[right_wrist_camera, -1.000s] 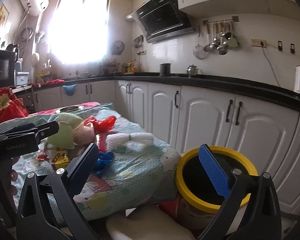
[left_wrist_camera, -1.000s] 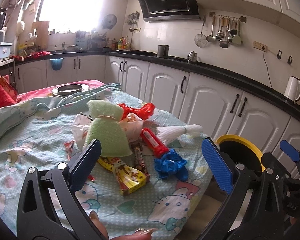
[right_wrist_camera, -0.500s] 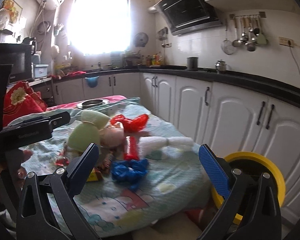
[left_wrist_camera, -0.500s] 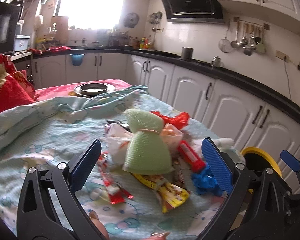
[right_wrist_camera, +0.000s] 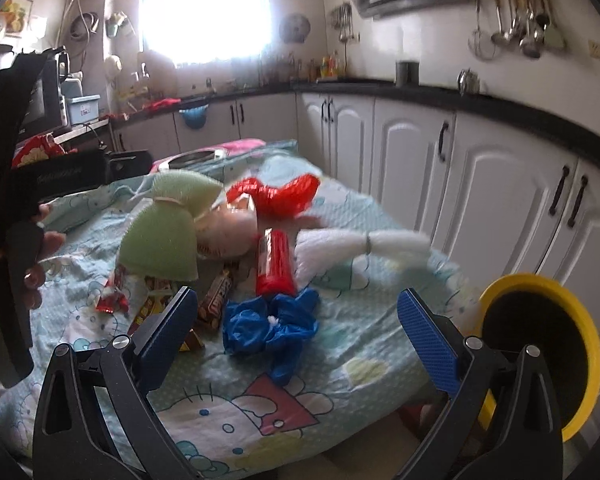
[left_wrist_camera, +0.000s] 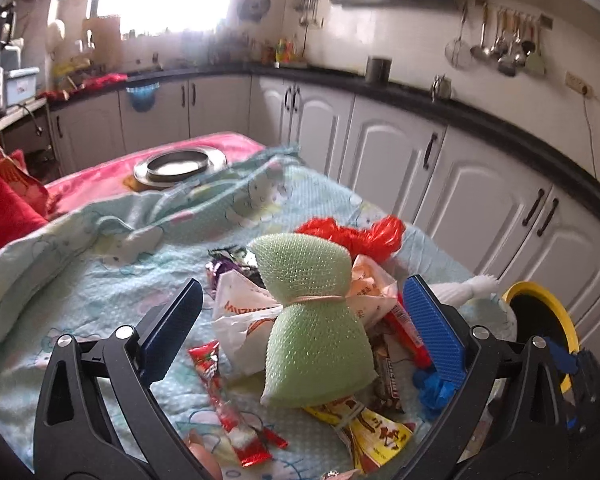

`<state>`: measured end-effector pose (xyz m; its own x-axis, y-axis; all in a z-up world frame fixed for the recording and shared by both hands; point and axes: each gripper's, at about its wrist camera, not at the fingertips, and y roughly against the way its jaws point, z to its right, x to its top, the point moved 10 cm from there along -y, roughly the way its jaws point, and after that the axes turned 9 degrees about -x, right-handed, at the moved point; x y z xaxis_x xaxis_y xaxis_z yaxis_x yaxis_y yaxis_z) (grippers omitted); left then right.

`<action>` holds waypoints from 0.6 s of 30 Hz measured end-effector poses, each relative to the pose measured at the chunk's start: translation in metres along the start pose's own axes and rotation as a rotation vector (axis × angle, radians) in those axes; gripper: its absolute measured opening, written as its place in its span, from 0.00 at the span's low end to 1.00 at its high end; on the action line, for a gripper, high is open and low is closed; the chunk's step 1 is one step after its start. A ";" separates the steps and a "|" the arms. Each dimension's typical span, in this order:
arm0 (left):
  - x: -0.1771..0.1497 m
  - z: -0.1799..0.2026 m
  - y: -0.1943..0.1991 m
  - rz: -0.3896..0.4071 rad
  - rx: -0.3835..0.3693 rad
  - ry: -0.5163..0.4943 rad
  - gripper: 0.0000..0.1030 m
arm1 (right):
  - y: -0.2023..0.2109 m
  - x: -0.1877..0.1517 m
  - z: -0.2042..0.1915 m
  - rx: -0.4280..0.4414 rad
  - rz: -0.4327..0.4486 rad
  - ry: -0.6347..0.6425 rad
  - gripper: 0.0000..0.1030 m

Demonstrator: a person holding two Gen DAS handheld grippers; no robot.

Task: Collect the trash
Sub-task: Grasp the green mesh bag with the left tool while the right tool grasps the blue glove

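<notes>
Left gripper (left_wrist_camera: 302, 324) spread wide, holding nothing, hovering low over the trash heap with the green foam net pouch (left_wrist_camera: 314, 320) framed between its blue pads (left_wrist_camera: 434, 330). Pouch cinched at the waist by a rubber band, lying atop a crumpled white wrapper (left_wrist_camera: 240, 312) near the middle of the cartoon-print bedspread (left_wrist_camera: 80, 280). Red plastic bag (left_wrist_camera: 354, 234) just behind the pouch; red-and-white candy wrapper (left_wrist_camera: 230, 408) and yellow snack packet (left_wrist_camera: 364, 428) nearer the bedspread's front edge; brown chocolate bar wrapper (left_wrist_camera: 388, 368) and red tube wrapper (left_wrist_camera: 406, 330) to the right of the pouch, the tube partly hidden by the right pad. Metal dish (left_wrist_camera: 180, 164) well back on a pink cover.

Right gripper (right_wrist_camera: 296, 328) likewise fully parted and empty, hanging off the bedspread's near edge, with a crumpled blue plastic bag (right_wrist_camera: 272, 324) between its pads, not touched. Red tube wrapper (right_wrist_camera: 274, 262) just beyond the blue bag; white foam net (right_wrist_camera: 360, 246) stretched toward the right edge. Yellow-rimmed trash bin (right_wrist_camera: 540, 344) on the floor beside the right edge, next to white cabinets (right_wrist_camera: 480, 184). Person's hand (right_wrist_camera: 32, 248) seen at far left on the other gripper's handle.
</notes>
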<state>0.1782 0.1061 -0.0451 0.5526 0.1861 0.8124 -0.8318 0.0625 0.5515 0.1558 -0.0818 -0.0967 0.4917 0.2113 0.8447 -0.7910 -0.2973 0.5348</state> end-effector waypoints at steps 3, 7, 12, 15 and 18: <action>-0.001 -0.005 -0.018 -0.047 0.002 0.018 0.90 | -0.012 -0.007 -0.007 0.023 -0.046 -0.001 0.94; -0.004 -0.008 -0.033 -0.087 0.014 0.022 0.90 | -0.027 -0.014 -0.014 0.062 -0.102 -0.003 0.85; -0.012 -0.006 -0.048 -0.135 0.037 -0.002 0.83 | -0.044 -0.027 -0.019 0.093 -0.175 -0.021 0.73; -0.022 -0.004 -0.055 -0.174 0.034 0.003 0.81 | -0.048 -0.034 -0.022 0.113 -0.202 -0.035 0.69; -0.031 -0.002 -0.057 -0.195 0.036 -0.003 0.77 | -0.052 -0.040 -0.022 0.127 -0.226 -0.048 0.63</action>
<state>0.2083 0.0985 -0.1022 0.7032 0.1707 0.6902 -0.7067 0.0618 0.7048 0.1691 -0.0546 -0.1588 0.6702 0.2419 0.7017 -0.6084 -0.3624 0.7061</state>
